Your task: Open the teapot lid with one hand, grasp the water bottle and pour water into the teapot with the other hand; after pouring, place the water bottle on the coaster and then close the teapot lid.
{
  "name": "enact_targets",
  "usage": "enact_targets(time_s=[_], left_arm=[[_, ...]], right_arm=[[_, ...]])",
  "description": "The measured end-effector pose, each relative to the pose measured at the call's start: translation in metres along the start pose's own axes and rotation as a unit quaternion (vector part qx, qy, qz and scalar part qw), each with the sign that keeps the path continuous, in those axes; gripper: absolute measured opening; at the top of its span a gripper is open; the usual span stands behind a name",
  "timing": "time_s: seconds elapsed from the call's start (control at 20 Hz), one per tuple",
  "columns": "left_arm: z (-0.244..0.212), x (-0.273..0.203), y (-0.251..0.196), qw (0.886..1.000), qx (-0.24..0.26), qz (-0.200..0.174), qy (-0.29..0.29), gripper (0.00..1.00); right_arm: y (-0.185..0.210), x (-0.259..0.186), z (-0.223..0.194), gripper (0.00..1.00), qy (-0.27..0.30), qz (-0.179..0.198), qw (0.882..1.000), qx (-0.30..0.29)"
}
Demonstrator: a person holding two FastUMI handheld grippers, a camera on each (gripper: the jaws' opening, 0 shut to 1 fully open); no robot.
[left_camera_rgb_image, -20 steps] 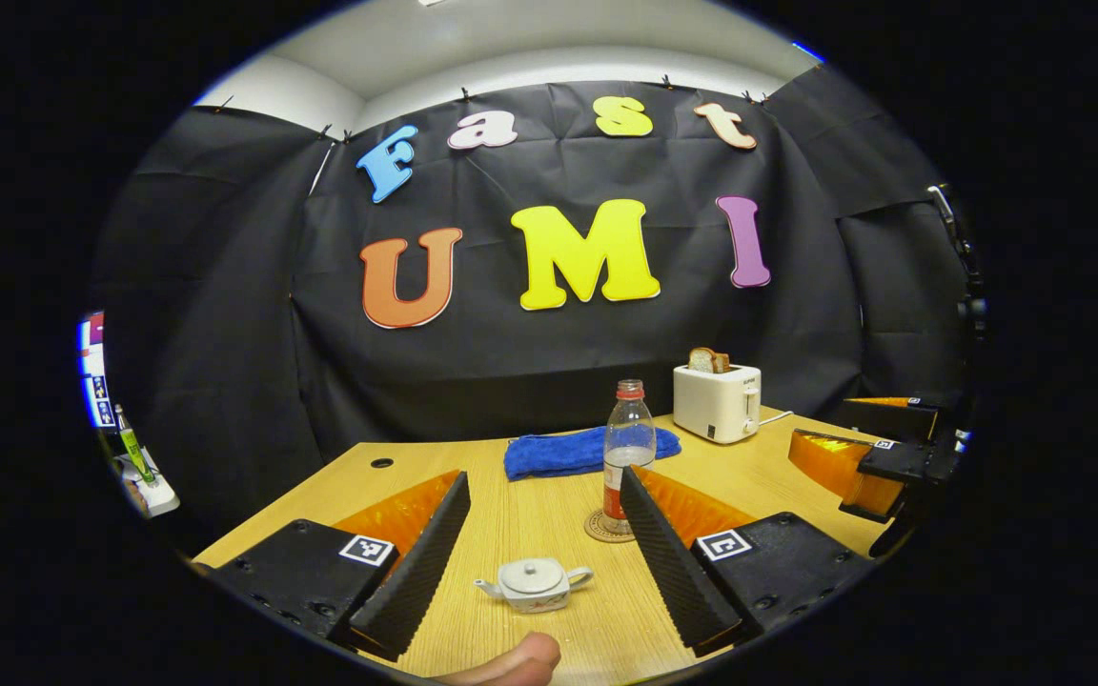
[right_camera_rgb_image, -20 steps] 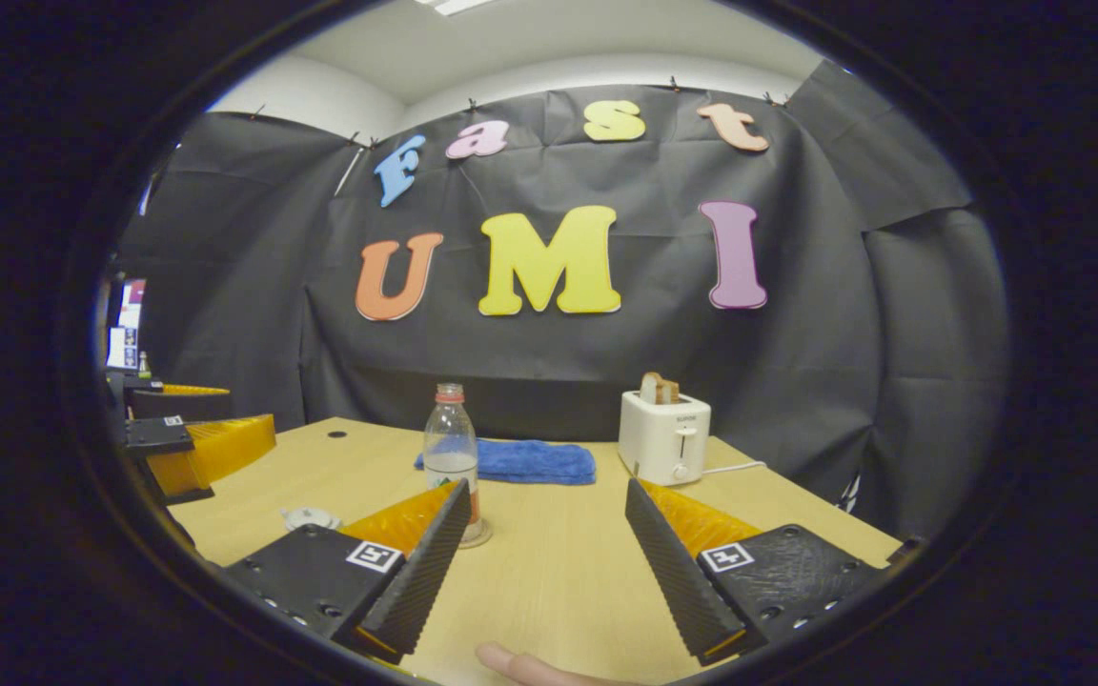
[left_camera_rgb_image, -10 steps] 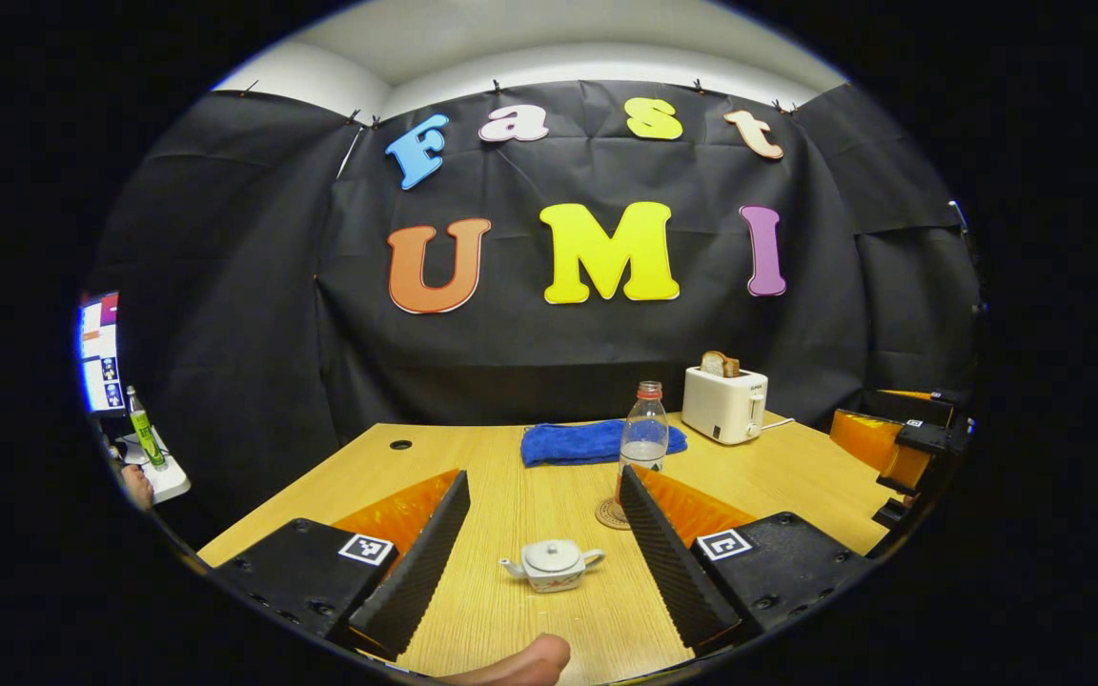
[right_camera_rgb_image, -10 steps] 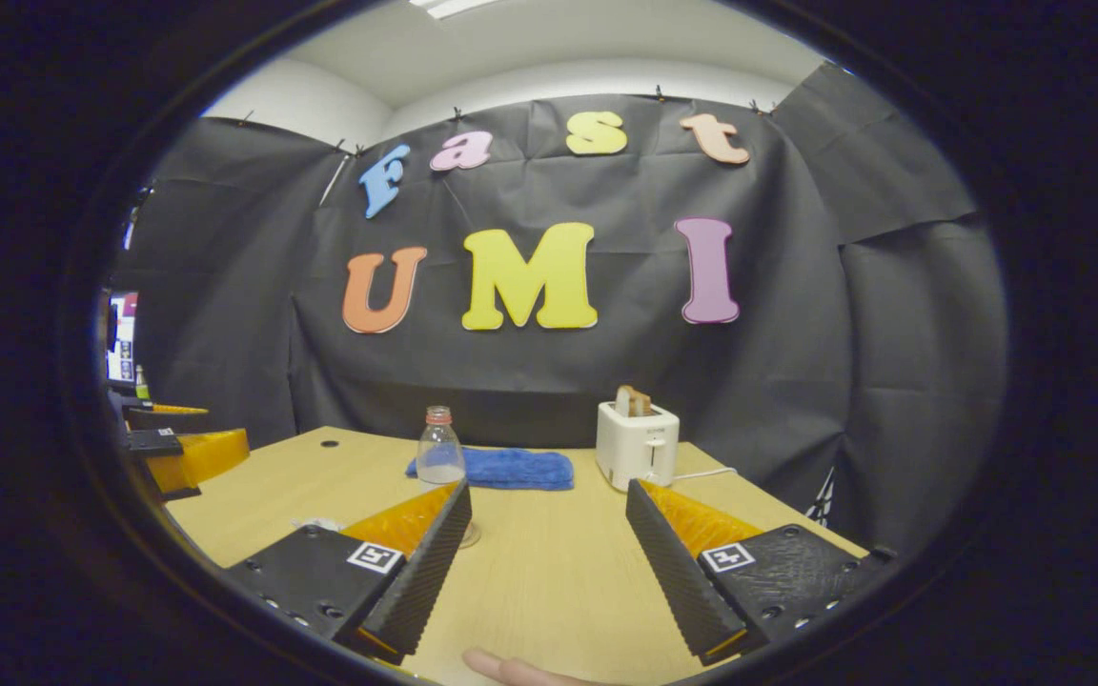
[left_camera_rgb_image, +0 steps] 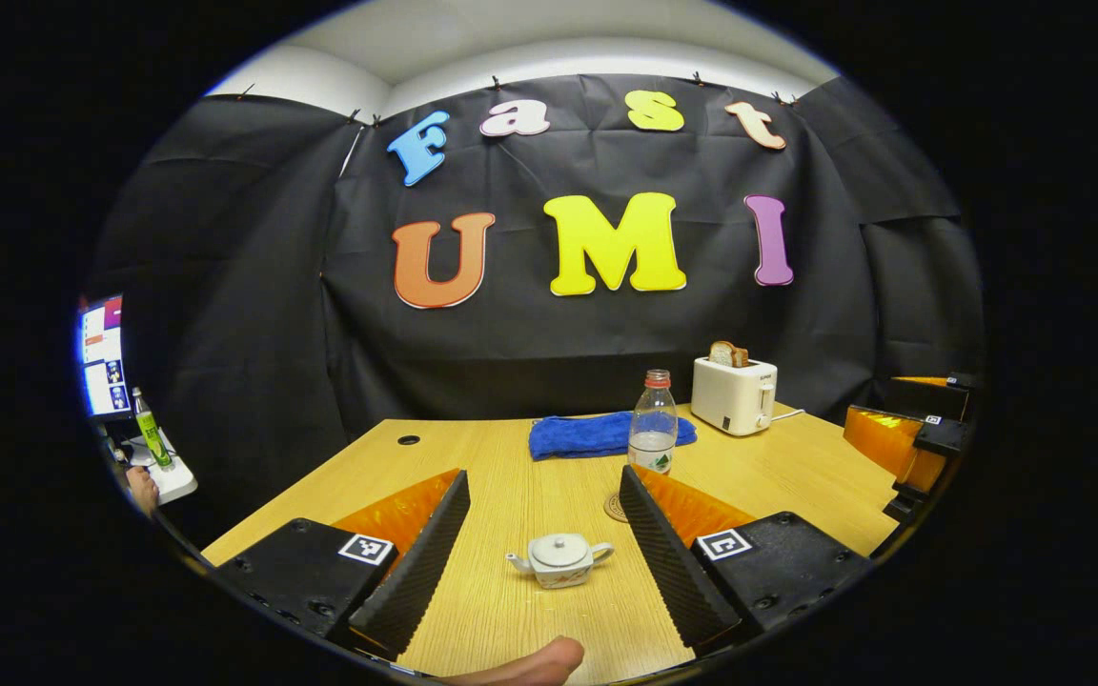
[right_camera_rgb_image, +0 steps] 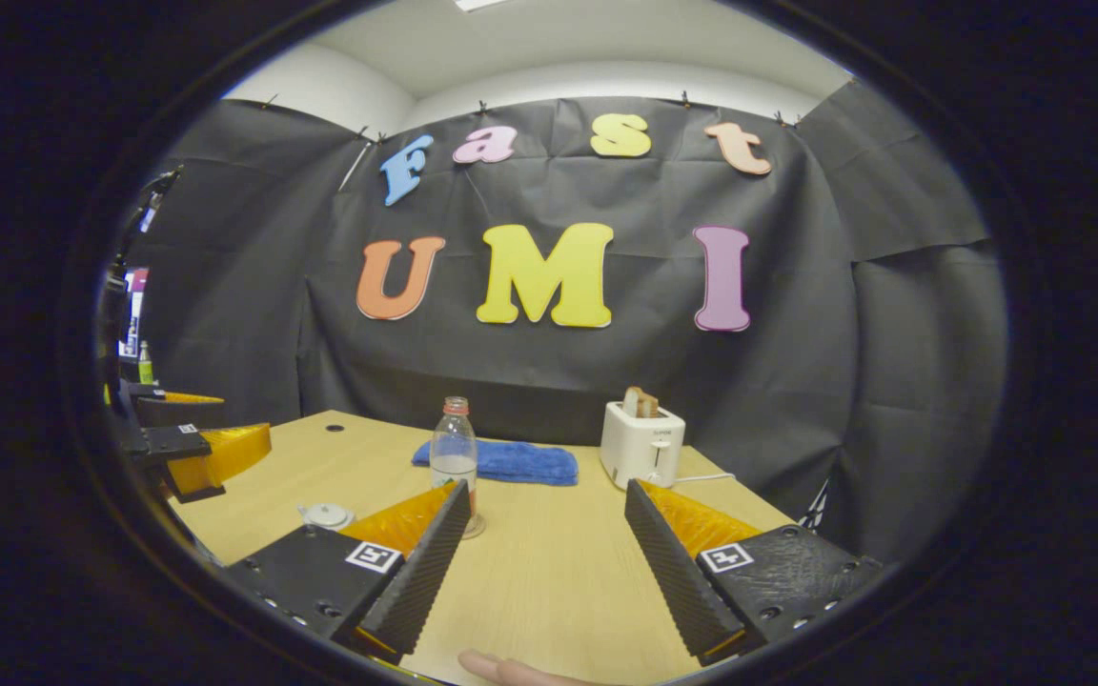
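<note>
Left gripper (left_camera_rgb_image: 541,534) has fingers spread wide, gripping nothing. The white teapot (left_camera_rgb_image: 559,558) sits on the wooden table (left_camera_rgb_image: 778,476) right between them, at 12 o'clock from the fingertips and close in. Its lid (left_camera_rgb_image: 559,548) is seated with the knob up. Spout points to 9 o'clock, handle to 3 o'clock, so the long axis runs across the gap between the fingers.

Water bottle (left_camera_rgb_image: 654,433) stands upright on the coaster (left_camera_rgb_image: 615,507), at about 1 o'clock past the teapot and partly behind the left gripper's right finger. It is clear plastic with a red cap on and is partly filled.

Right gripper (right_camera_rgb_image: 545,534) also has fingers spread and empty. In the right gripper view the water bottle (right_camera_rgb_image: 455,457) lies at 11 o'clock, its base behind the left finger, and the teapot (right_camera_rgb_image: 325,515) is far off at 9 o'clock. Judgement: the left gripper is nearer the teapot lid and the right gripper nearer the bottle.

Lid on, bottle on the coaster and both grippers free fit two stages: pouring yet to come, or the bottle back and the lid closed again. The water level inside the teapot is hidden, so I cannot tell which.

Blue towel (left_camera_rgb_image: 606,433) and white toaster (left_camera_rgb_image: 733,394) with bread sit at the far edge, well apart from the task things.
</note>
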State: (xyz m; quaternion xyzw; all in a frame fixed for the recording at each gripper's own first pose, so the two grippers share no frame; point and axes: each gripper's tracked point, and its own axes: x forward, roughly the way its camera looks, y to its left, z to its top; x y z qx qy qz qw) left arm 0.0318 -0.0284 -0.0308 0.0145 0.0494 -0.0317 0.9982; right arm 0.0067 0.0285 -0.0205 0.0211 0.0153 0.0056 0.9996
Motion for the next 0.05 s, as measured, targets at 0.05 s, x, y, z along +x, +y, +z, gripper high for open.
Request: enact_targets(time_s=[0.05], left_arm=[[-0.0009, 0.0000, -0.0011, 1.000, -0.003, 0.000, 0.001, 0.99]], right_arm=[[0.0005, -0.0013, 0.0005, 0.98, -0.001, 0.002, 1.000, -0.002]])
